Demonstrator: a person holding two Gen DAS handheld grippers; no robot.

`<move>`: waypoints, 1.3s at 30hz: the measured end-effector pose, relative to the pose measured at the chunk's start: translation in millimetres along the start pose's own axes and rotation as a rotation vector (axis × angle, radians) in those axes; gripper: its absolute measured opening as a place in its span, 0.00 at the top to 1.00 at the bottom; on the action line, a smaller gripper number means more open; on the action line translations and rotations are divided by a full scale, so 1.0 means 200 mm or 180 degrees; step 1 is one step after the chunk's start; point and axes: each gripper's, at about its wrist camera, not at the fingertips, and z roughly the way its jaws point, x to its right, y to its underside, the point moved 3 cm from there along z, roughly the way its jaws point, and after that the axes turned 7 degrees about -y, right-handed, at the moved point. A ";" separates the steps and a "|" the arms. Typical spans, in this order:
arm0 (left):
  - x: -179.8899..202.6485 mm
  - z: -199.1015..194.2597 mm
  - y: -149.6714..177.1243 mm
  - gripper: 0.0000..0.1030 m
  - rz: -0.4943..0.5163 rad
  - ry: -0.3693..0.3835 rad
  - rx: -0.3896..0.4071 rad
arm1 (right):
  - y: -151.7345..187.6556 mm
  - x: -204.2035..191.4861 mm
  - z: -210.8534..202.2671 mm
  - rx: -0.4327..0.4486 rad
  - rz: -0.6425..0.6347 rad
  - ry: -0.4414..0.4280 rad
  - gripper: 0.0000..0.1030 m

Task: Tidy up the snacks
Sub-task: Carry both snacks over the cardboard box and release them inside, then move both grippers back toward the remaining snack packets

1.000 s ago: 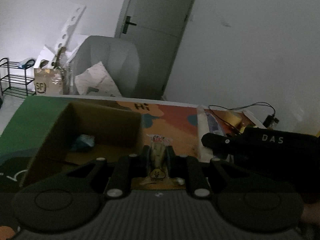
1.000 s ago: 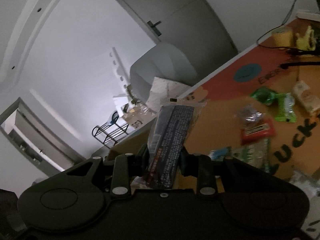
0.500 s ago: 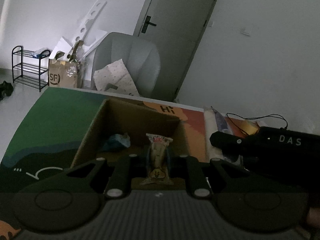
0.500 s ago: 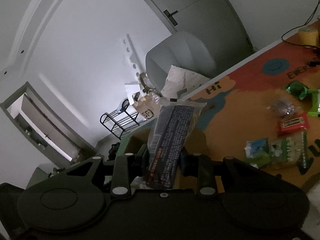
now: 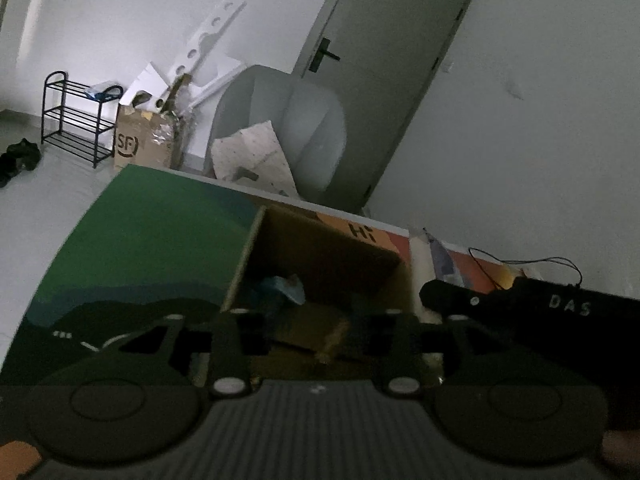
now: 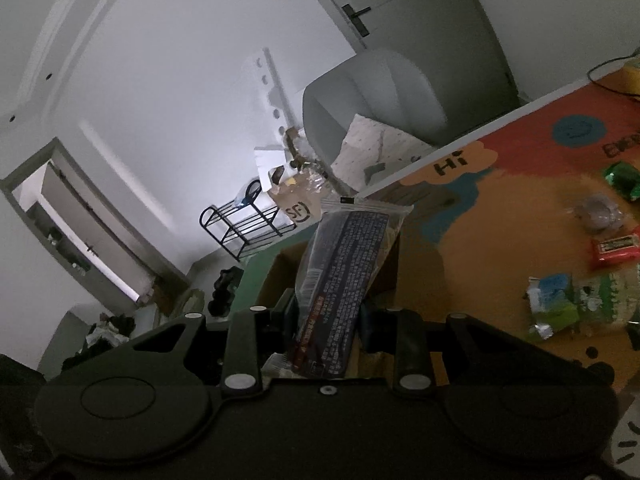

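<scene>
Left gripper [image 5: 316, 330], jaws now spread apart above the cardboard box [image 5: 320, 256]: the small snack packet [image 5: 334, 340] clamped half a second ago drops into it. Right gripper [image 6: 328, 320] stays clamped on the dark snack bag [image 6: 344, 276], near the box's right edge, likely next.
</scene>
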 end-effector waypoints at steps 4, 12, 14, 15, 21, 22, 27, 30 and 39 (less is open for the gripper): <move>-0.02 -0.02 0.00 0.39 -0.0040 -0.0074 0.0028 | 0.01 -0.03 -0.01 0.0016 -0.0073 -0.0092 0.46; 0.04 -0.04 0.00 0.14 0.0005 -0.0063 0.0091 | -0.01 0.05 -0.12 0.0123 0.0030 -0.0009 0.44; 0.06 -0.04 0.01 0.13 0.0041 -0.0038 0.0079 | 0.00 0.09 -0.15 0.0150 0.0077 0.0040 0.43; 0.08 -0.04 0.02 0.13 0.0061 -0.0025 0.0068 | 0.01 0.11 -0.16 0.0161 0.0100 0.0065 0.43; 0.16 -0.02 0.07 0.12 0.0192 0.0082 -0.0027 | 0.04 0.22 -0.26 0.0232 0.0250 0.0241 0.40; 0.18 -0.02 0.08 0.12 0.0219 0.0097 -0.0041 | 0.04 0.24 -0.28 0.0254 0.0273 0.0275 0.39; 0.26 -0.02 0.13 0.12 0.0340 0.0182 -0.0088 | 0.07 0.33 -0.37 0.0330 0.0370 0.0409 0.37; 0.32 -0.03 0.16 0.12 0.0396 0.0234 -0.0109 | 0.08 0.37 -0.42 0.0359 0.0392 0.0452 0.35; 0.46 -0.03 0.23 0.12 0.0562 0.0309 -0.0186 | 0.12 0.50 -0.56 0.0429 0.0443 0.0573 0.26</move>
